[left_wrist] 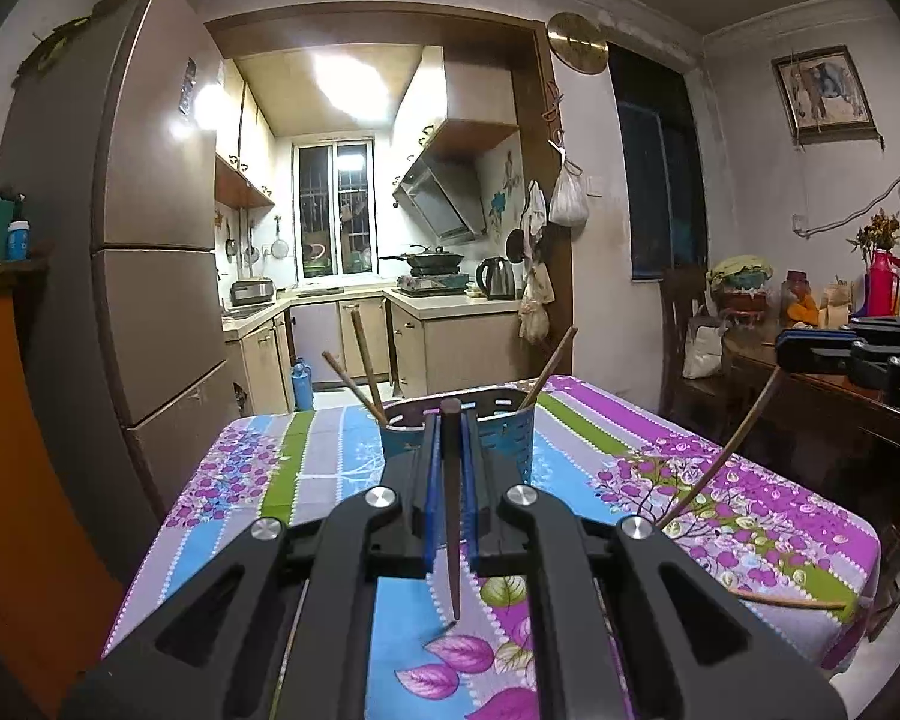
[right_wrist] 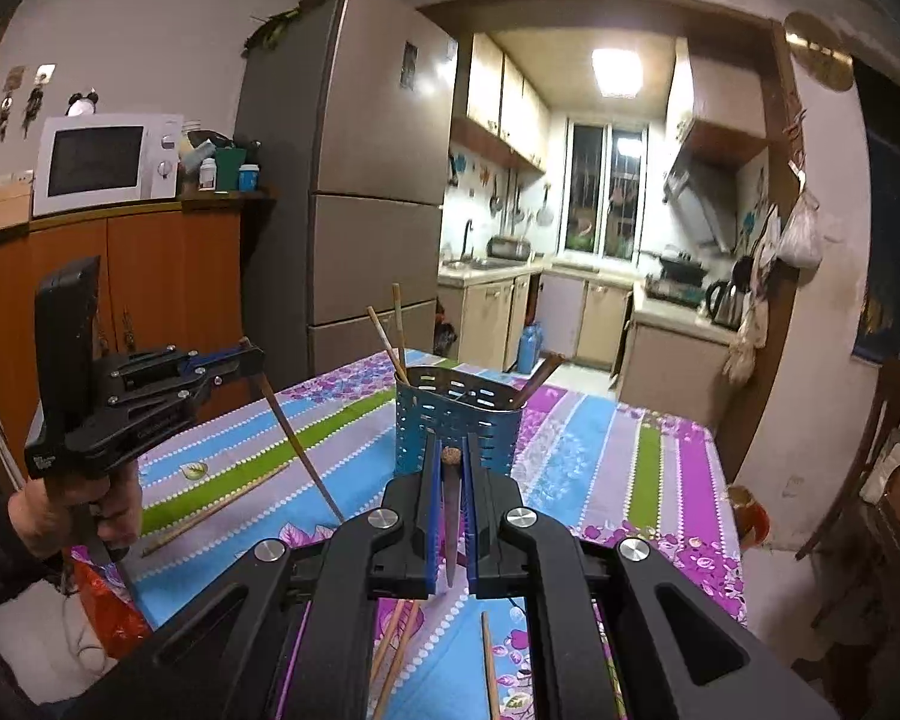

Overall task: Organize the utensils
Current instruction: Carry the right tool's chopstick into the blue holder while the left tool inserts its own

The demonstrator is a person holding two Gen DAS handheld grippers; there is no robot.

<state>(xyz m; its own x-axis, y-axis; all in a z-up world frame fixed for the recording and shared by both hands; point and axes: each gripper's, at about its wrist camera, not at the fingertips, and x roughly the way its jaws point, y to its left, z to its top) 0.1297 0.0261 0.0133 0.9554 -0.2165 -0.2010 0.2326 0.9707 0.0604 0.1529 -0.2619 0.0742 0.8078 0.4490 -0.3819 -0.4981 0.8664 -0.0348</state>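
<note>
A blue perforated utensil holder (left_wrist: 501, 441) (right_wrist: 456, 420) stands on the floral tablecloth with several chopsticks leaning in it. My left gripper (left_wrist: 450, 420) is shut on a dark chopstick (left_wrist: 452, 528) that hangs tip down, just in front of the holder. In the right wrist view, a hand holds the left gripper (right_wrist: 249, 354) at the left, its chopstick (right_wrist: 300, 450) slanting toward the table. My right gripper (right_wrist: 450, 450) is shut on another dark chopstick (right_wrist: 452, 522), near the holder. It also shows at the right edge as the right gripper (left_wrist: 783, 354), with its chopstick (left_wrist: 720, 456).
Loose chopsticks lie on the cloth (right_wrist: 216, 510) (right_wrist: 396, 642) (right_wrist: 489, 666) (left_wrist: 792, 602). A fridge (left_wrist: 150, 240) and an orange cabinet (right_wrist: 150, 276) with a microwave (right_wrist: 108, 159) stand to the left. A wooden sideboard (left_wrist: 810, 396) with bottles and a chair (left_wrist: 684, 348) are on the right.
</note>
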